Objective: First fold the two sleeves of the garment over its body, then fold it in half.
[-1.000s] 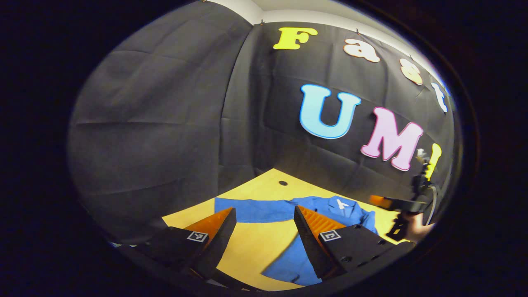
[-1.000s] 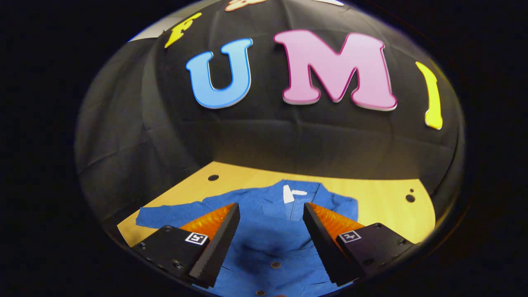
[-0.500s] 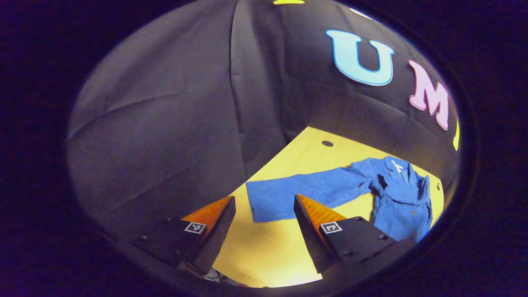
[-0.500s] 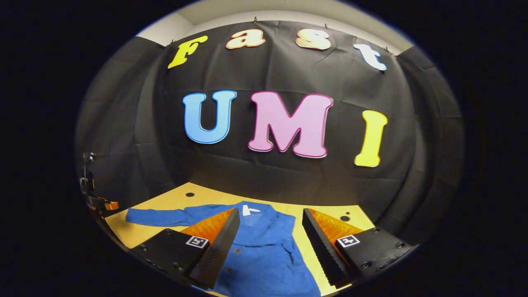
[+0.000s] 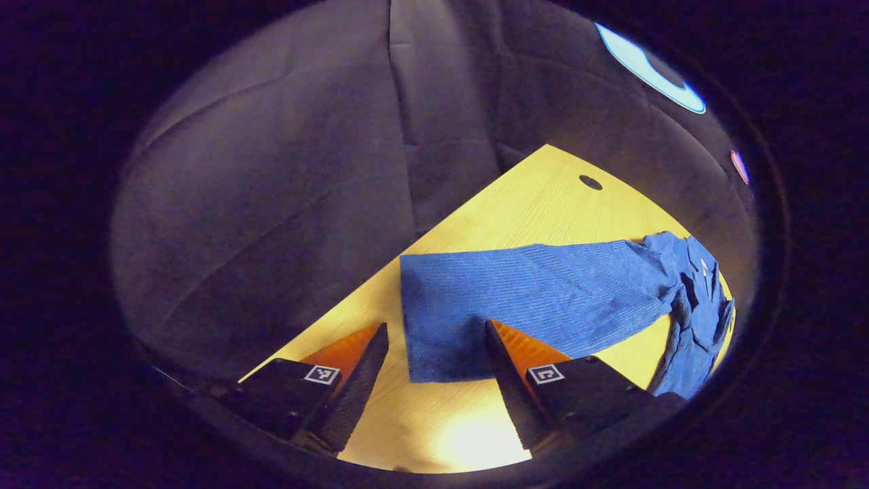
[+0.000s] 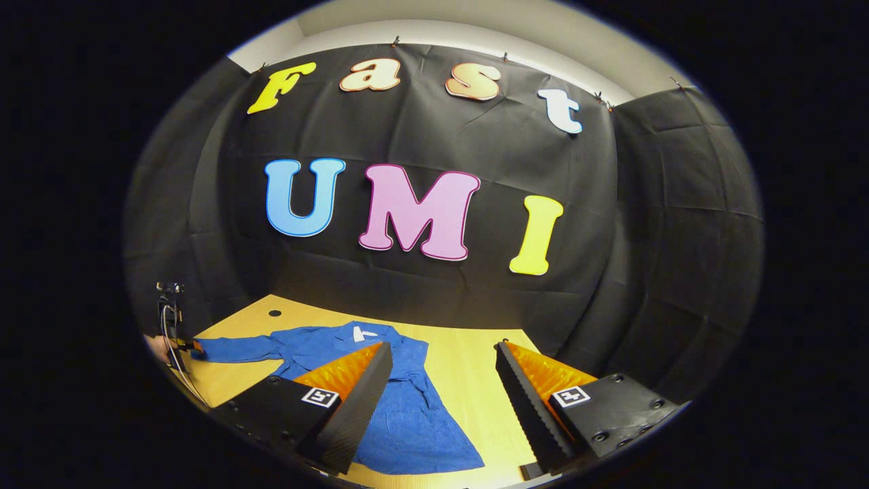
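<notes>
A blue button-up shirt (image 6: 400, 414) lies flat on the yellow table (image 6: 468, 380), collar (image 6: 360, 333) toward the back wall. One long sleeve (image 5: 543, 292) stretches out sideways from the body (image 5: 699, 305). Its cuff (image 5: 441, 346) lies between the fingers of my left gripper (image 5: 434, 326), which is open and low over the table. That sleeve (image 6: 234, 348) shows in the right gripper view too, with the left gripper (image 6: 178, 343) and a hand at its end. My right gripper (image 6: 444, 346) is open and holds nothing, with its left finger over the shirt's body and its right finger over bare table.
Black cloth walls close the table (image 5: 543, 217) on the back and both sides. A small round hole (image 5: 590, 182) sits in the tabletop near the back left corner, the same hole (image 6: 274, 313) beyond the sleeve. Bare wood lies right of the shirt.
My left gripper has swung left and dropped toward the sleeve's cuff, which now sits between its fingers. My right gripper has drawn back from over the shirt and turned right. Both stayed open.
</notes>
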### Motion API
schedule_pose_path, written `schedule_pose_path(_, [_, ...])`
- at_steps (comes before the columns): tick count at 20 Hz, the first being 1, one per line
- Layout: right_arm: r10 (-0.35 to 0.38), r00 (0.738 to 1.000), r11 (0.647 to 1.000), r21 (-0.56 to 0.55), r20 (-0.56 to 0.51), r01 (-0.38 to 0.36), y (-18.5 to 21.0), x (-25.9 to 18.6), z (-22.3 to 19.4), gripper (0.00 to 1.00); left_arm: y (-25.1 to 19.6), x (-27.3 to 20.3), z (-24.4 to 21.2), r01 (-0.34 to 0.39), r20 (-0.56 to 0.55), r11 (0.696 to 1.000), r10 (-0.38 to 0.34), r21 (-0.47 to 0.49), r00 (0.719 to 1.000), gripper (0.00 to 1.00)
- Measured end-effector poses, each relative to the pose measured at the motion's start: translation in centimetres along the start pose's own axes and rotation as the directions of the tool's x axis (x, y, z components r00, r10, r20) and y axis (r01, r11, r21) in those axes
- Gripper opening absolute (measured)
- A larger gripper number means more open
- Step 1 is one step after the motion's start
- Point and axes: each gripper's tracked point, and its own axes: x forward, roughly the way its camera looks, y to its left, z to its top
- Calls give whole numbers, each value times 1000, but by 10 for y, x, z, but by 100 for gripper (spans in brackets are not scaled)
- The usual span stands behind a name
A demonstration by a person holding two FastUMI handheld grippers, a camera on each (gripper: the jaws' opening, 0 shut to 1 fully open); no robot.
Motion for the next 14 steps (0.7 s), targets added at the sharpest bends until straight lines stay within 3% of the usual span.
schedule_pose_path(3, [3, 1000, 1000, -6, -14, -3, 7, -9, -8, 97, -8, 6, 6, -4, -25, 999, 5, 50, 1000, 83])
schedule_pose_path(5, [22, 998, 1000, 13, -50, -22, 16, -12, -21, 96, -14, 7, 10, 24, -60, 997, -20, 70, 998, 74])
schedule_pose_path(6, [31, 998, 999, 22, -62, -30, 18, -12, -26, 96, -15, 6, 10, 39, -69, 996, -33, 82, 997, 56])
schedule_pose_path(7, [40, 996, 999, 22, -78, -38, 20, -12, -34, 96, -17, 4, 11, 59, -74, 994, -53, 90, 996, 46])
schedule_pose_path(8, [44, 994, 999, 14, -98, -43, 20, -12, -44, 97, -21, 3, 11, 78, -78, 993, -71, 84, 994, 24])
schedule_pose_path(10, [56, 992, 998, 11, -111, -55, 19, -12, -53, 96, -23, 3, 9, 108, -81, 991, -101, 84, 992, 6])
schedule_pose_path(11, [67, 991, 998, 19, -113, -65, 19, -11, -55, 96, -24, 0, 8, 133, -85, 989, -127, 70, 988, 0])
schedule_pose_path(14, [87, 987, 996, 33, -138, -83, 10, 1, -67, 96, -32, -9, 10, 184, -109, 982, -188, -40, 976, 0])
